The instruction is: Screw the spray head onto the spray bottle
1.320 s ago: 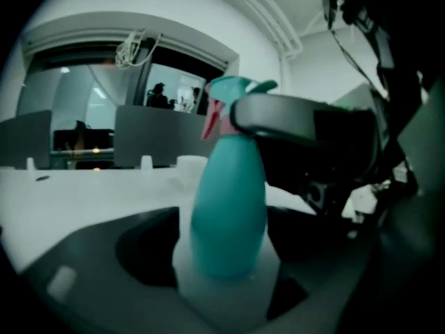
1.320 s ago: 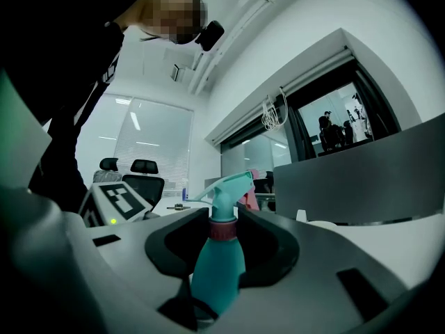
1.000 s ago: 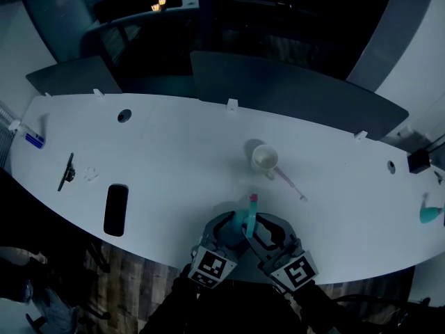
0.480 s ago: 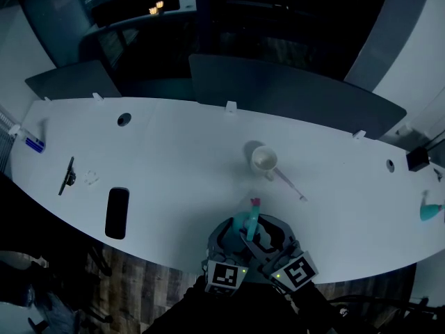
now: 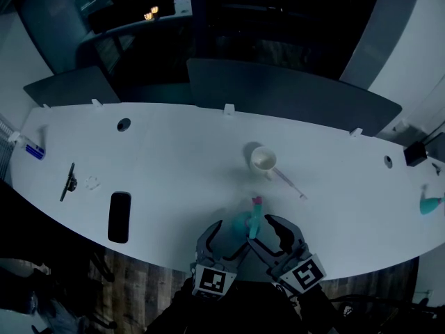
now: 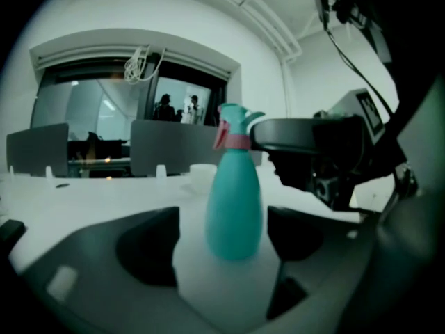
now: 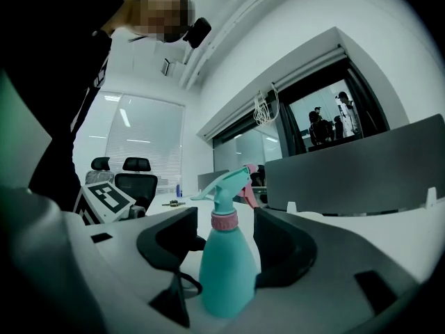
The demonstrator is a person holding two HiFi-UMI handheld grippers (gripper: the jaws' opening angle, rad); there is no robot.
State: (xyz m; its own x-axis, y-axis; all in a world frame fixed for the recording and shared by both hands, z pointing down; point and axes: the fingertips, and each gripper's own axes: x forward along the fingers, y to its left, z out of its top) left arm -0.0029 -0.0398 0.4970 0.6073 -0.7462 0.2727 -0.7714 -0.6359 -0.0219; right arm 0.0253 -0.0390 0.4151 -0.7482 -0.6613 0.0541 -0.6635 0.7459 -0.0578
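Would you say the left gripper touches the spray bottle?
Apart. The left gripper view shows table either side of the spray bottle; the left gripper just opened.

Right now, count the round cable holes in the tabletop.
2. The left hole and the right hole both lie near the far edge. More may be hidden.

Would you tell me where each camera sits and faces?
Head view: on the head, facing steeply down at the table; left gripper and right gripper flank the spray bottle.
Left gripper view: along its jaws, just opened, bottle between them.
Right gripper view: along its jaws, also just opened around the bottle; person's torso at left.
Shared: the upright bottle.
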